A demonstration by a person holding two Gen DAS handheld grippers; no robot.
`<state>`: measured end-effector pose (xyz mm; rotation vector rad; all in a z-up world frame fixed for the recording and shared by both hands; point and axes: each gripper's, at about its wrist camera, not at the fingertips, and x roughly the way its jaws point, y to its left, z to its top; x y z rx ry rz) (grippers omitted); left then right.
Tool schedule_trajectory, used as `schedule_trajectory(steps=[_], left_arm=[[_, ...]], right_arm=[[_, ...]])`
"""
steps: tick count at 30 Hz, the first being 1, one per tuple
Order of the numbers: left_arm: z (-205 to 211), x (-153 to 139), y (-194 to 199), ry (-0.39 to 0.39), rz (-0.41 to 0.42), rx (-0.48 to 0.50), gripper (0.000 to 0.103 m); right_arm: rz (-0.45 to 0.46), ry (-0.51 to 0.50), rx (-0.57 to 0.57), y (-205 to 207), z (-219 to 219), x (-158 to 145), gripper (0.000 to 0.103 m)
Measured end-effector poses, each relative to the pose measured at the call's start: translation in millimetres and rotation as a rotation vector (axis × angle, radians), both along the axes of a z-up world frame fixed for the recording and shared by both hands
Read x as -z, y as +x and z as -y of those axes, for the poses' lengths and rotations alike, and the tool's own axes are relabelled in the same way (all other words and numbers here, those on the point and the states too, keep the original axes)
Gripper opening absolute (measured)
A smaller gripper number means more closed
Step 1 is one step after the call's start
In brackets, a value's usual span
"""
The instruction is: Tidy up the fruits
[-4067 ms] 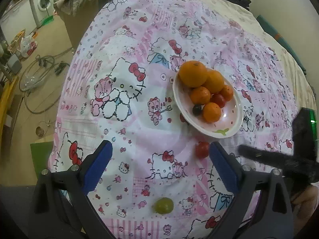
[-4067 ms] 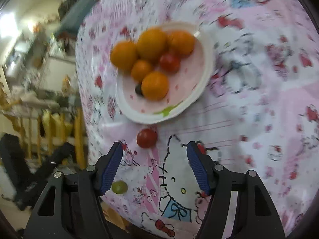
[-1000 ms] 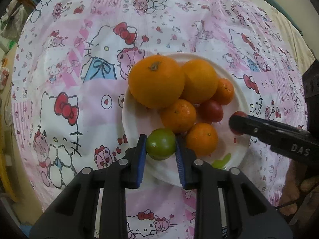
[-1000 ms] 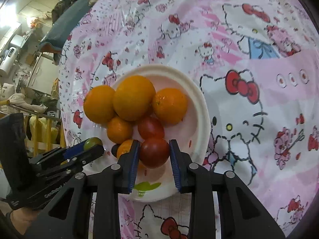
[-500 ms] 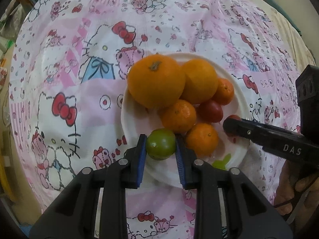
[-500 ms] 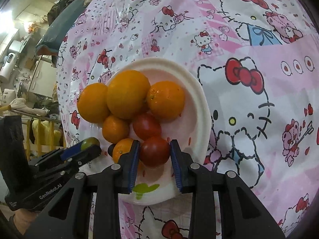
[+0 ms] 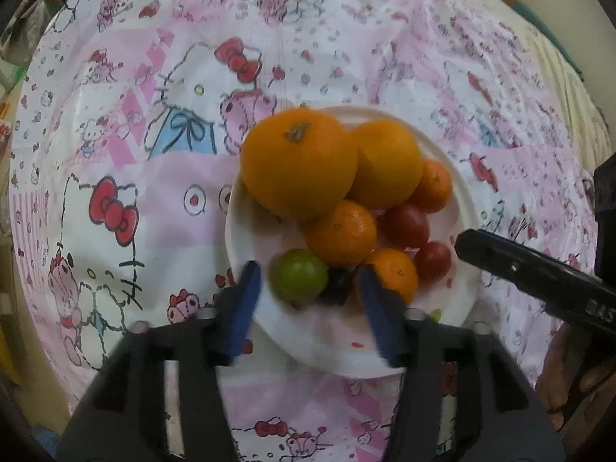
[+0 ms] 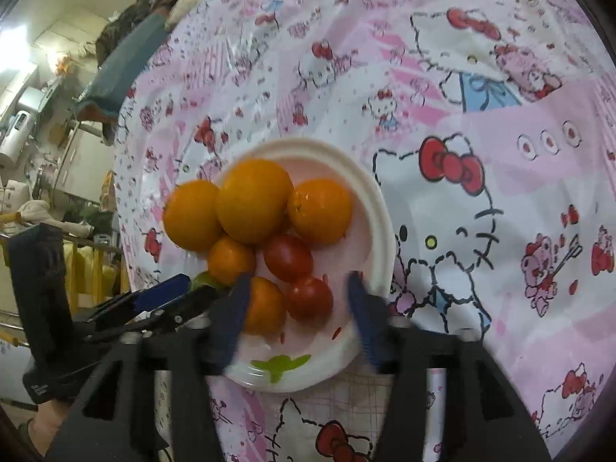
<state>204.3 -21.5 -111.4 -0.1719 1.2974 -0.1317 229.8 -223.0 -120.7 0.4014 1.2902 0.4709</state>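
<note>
While both tools open, green fruit (image 7: 298,275) sits by plate (image 7: 246,242) rim.

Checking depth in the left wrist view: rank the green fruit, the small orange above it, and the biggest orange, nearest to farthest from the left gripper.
1. Green fruit, between the opening left gripper fingers.
2. Small orange, mid-plate.
3. Biggest orange, far rim.
</note>
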Motion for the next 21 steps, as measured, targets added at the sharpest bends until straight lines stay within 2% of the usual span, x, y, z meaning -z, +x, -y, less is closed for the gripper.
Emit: schedule_trajectory(steps=[2,6,13,17,21], left_arm=[[2.6,-4.3,-0.2,-0.004,0.010,0.007,0.072],[7.3,-15.0,-4.7,-0.010,0.043,0.026,0.084],[7.9,-43.5,-24.3,0.084,0.166,0.012,0.085],[2.3,-64.7,-42.0,0.105,0.250,-0.025,0.085],[-3.6,-84.5,-60.9,0.110,0.300,-0.047,0.086]], right_arm=[[0.008,0.003,0.012,-0.8,4.4,-3.7,0.063],[0.032,0.006,0.032,-0.8,12.7,-12.9,0.064],[0.115,-0.003,0.048,-10.4,18.6,-40.9,0.082],[0.176,-0.010,0.044,-24.6,19.5,-61.2,0.087],[0.271,-0.025,0.028,-49.2,20.1,-84.8,0.090]])
